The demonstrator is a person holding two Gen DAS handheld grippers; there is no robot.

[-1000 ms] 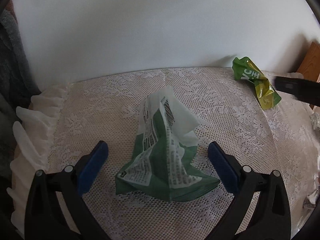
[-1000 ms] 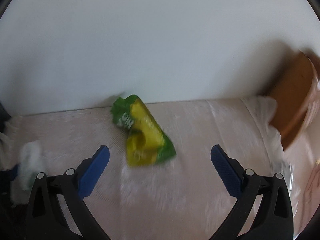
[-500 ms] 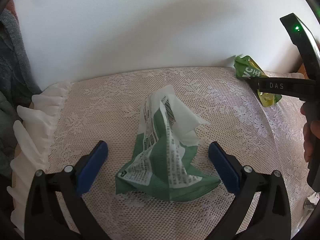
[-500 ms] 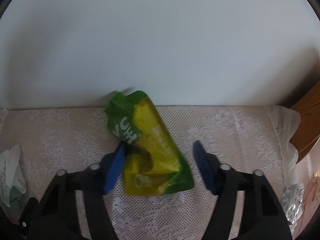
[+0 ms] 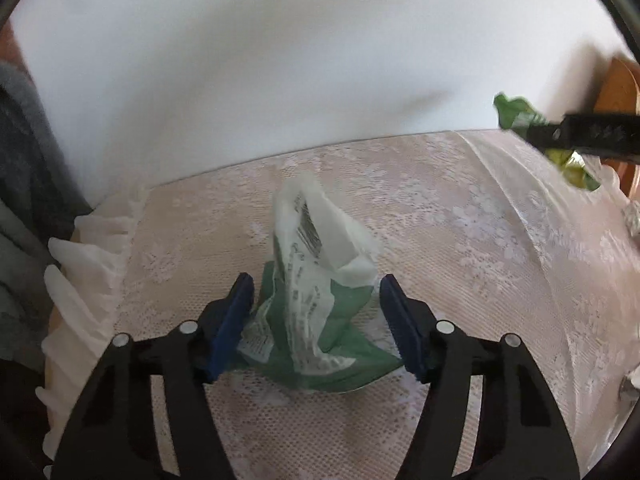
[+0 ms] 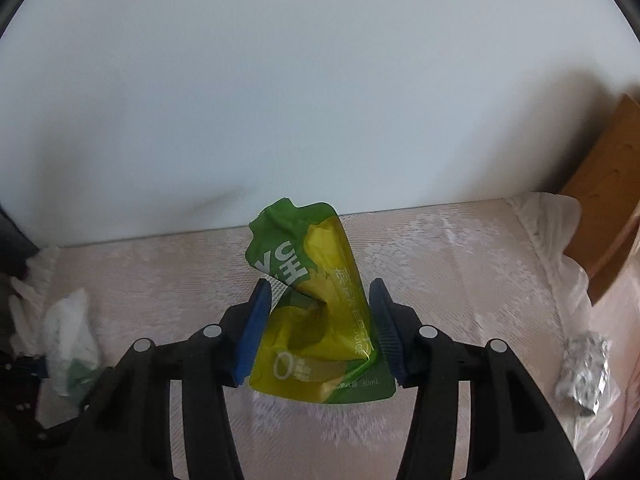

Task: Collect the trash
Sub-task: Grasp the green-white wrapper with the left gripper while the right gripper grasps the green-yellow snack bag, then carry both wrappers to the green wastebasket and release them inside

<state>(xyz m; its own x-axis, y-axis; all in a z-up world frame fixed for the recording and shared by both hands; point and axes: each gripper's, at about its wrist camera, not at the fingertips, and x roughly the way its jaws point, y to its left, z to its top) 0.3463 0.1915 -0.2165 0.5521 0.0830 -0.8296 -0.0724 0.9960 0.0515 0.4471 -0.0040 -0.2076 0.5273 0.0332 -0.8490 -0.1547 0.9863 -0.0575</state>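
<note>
A: Left hand-held gripper — state?

B: Jaws narrowed around the green-and-white wrapper, lower centre of the left wrist view. Left pad looks to touch the crumpled edge; the right one sits just beside it. Can't tell if it's pinched yet. Wrapper stands up like a tent on the lace-covered worktop, so the jaws come in from both sides at its base.

A: Right one?

B: Right hand-held gripper straddles the green-yellow juice pouch, centre of the right wrist view. Pads are close on both flanks and the pouch is buckled between them — likely clamped, though I wouldn't swear full contact. In the left wrist view, upper right, the pouch looks lifted off the cloth. Judgement only.

A: Materials?

B: Wrapper is thin crinkly film, printed text and a barcode, torn white top, green lower part. Folds easily, so it may slip or just collapse. Pouch is glossy laminate, stiffer, with a creased waist. Pads are blue with a ribbed face. The cloth is white lace with a floral net pattern and a frilled edge at left — could snag a fingertip.

A: Anything else to collect?

B: Crumpled foil ball, lower right of the right wrist view, untouched. Brown wooden piece at the right edge, not trash.
</note>
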